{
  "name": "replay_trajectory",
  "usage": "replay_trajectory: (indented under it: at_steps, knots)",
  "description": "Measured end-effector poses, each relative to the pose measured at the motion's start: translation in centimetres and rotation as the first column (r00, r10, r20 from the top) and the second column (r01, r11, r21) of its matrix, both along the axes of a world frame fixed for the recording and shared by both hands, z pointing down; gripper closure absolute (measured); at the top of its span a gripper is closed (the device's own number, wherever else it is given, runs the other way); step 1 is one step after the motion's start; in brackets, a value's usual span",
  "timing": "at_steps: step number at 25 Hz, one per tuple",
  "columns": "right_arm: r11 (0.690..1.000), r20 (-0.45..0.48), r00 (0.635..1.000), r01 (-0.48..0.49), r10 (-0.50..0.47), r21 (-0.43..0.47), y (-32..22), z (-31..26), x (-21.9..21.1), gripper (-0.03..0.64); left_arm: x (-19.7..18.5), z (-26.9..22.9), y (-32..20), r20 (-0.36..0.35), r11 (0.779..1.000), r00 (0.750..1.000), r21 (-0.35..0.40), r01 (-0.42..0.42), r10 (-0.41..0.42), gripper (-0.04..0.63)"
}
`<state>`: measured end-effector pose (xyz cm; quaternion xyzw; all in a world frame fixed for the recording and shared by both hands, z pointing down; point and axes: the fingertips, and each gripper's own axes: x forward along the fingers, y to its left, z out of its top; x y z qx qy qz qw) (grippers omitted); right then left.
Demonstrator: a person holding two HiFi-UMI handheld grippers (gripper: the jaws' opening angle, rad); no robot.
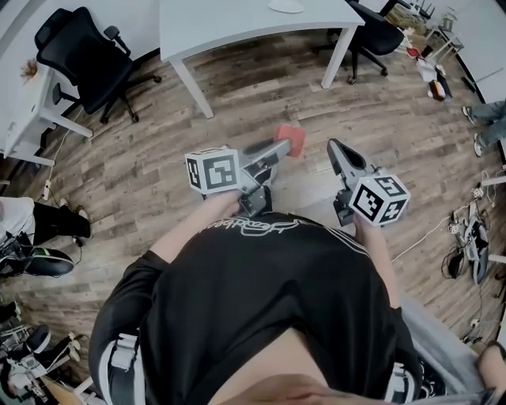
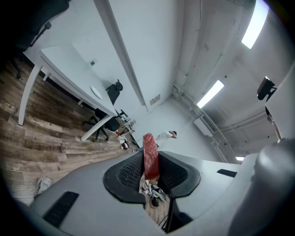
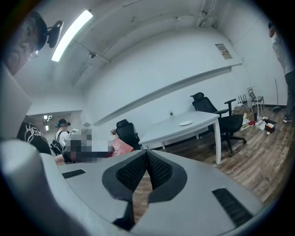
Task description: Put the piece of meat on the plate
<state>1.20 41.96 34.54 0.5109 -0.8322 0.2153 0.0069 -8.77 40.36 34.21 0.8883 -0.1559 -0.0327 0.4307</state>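
Observation:
A red piece of meat (image 1: 289, 140) is pinched upright between the pads of my left gripper (image 1: 278, 149), held in the air above the wooden floor. In the left gripper view the meat (image 2: 150, 154) stands as a narrow red slab between the black pads. My right gripper (image 1: 333, 147) hangs just to the right of it, jaws shut with nothing between them (image 3: 146, 156); the meat (image 3: 122, 146) shows at its left. A white plate (image 1: 285, 6) lies on the white table (image 1: 237, 24) ahead, also seen as a plate (image 3: 185, 123) in the right gripper view and a plate (image 2: 96, 92) in the left gripper view.
Black office chairs stand at the far left (image 1: 83, 51) and behind the table (image 1: 371, 35). A second white desk (image 1: 20, 103) is at the left. Another person's feet (image 1: 482, 126) and cables (image 1: 466, 237) lie at the right. A wooden floor (image 1: 237, 111) runs up to the table.

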Motion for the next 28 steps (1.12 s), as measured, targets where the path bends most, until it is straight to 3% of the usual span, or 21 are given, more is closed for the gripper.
replay_trajectory:
  at_steps: [4, 15, 21, 28]
  knots:
    - [1.0, 0.062, 0.998, -0.008, 0.008, -0.01, -5.6, 0.2, 0.7, 0.611, 0.1, 0.6, -5.2, 0.014, 1.0, 1.0, -0.018, 0.008, -0.008, 0.502]
    - [0.995, 0.108, 0.993, -0.038, 0.048, -0.092, -24.1, 2.1, 2.6, 0.611, 2.6, 1.4, -24.0, 0.061, 0.997, 0.998, -0.074, -0.028, 0.033, 0.502]
    - [0.991, 0.103, 0.993, -0.05, 0.064, -0.124, -33.3, 2.7, 3.5, 0.61, 4.1, 1.6, -33.6, 0.071, 0.995, 0.996, -0.08, -0.053, 0.058, 0.502]
    - [0.99, 0.067, 0.997, -0.035, 0.044, -0.135, -40.2, 2.7, 2.5, 0.611, 3.6, 2.1, -40.8, 0.066, 0.994, 0.995, -0.091, -0.067, 0.073, 0.502]
